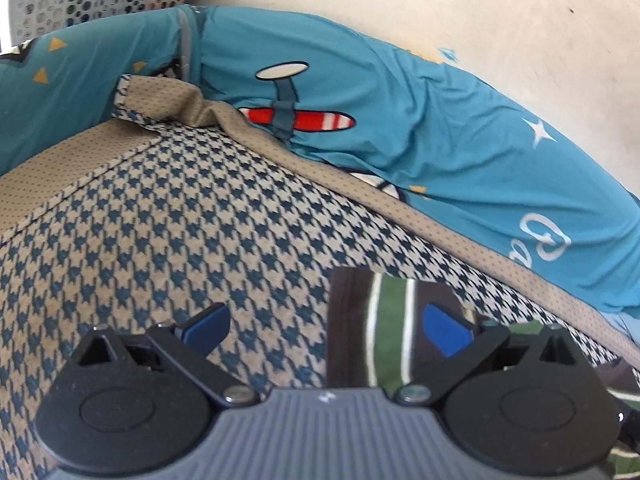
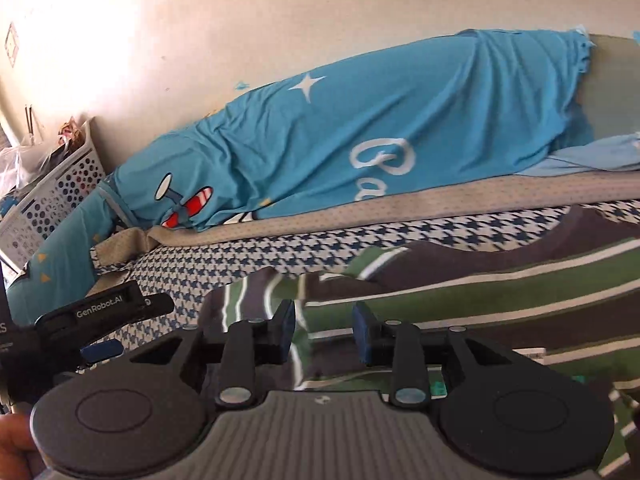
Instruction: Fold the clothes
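On the bed, a houndstooth sheet in navy and tan covers the surface, its weave coarse and flat; a tan border with fine dots runs along its far edge and bunches into a rumpled fold at the far left corner. On the sheet lies the task's garment, a striped garment in dark brown and green with thin white lines, soft and wrinkled, spread across the near right part of the bed, with one edge hanging straight in the left wrist view.

Along the bed's far edge, against a cream wall, lies a long rounded bolster in a smooth teal cover printed with a red-and-white propeller plane, white stars and looping white letters. A white perforated basket stands past the bed's far left corner.

The left gripper has its blue pads set wide apart; the garment's edge is seen between them, and I cannot tell whether it touches the right pad. The right gripper stands partly open over the striped cloth, its pads not pressing on anything visible. A hand shows at the lower left of the right wrist view.
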{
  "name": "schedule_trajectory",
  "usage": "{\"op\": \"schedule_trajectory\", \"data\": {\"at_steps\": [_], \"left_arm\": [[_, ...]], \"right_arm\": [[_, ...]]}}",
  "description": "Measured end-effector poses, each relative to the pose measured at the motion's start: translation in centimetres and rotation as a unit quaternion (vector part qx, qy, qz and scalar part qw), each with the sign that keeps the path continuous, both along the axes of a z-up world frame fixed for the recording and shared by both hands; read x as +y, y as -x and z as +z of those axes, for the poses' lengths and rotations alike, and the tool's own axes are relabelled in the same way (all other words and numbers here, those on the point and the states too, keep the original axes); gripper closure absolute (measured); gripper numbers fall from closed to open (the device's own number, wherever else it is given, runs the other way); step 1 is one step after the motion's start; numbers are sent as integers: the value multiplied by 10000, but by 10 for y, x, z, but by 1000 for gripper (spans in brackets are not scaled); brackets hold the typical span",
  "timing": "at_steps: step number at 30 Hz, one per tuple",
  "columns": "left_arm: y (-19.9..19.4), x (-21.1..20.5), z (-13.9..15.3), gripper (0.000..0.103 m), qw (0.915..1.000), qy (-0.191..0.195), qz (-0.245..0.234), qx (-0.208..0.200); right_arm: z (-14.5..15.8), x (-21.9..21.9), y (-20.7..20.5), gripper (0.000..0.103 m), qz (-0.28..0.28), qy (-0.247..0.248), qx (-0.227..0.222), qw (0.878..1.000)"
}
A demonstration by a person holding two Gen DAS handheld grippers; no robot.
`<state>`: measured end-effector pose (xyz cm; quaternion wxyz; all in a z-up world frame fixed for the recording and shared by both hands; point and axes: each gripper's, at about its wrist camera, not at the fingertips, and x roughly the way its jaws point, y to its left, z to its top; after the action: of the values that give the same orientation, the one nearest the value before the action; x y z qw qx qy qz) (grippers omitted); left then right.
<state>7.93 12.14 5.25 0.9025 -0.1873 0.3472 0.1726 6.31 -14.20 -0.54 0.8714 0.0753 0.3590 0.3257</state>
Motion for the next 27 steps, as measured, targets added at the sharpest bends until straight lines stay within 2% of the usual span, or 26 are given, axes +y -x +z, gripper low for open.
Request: {"op": "schedule_trajectory", "data": {"at_steps": [8, 17, 21, 27], "left_arm": [[-21, -49, -1, 0, 9972, -155, -729, -65], [-45, -82, -18, 0, 9905, -241, -1350, -60], [-56, -90, -27, 0, 9873, -268, -1562, -63], [-73, -103, -41, 0, 9773, -126, -2113, -56]], "right_arm": [[-9, -41, -13, 67, -395, 6, 2, 9992], [-6, -67, -30, 65, -558, 446, -396, 9967], [-6, -92, -46, 60, -956, 613, -624, 9916], [-10, -122, -76, 56, -1515, 740, -772, 9827]]}}
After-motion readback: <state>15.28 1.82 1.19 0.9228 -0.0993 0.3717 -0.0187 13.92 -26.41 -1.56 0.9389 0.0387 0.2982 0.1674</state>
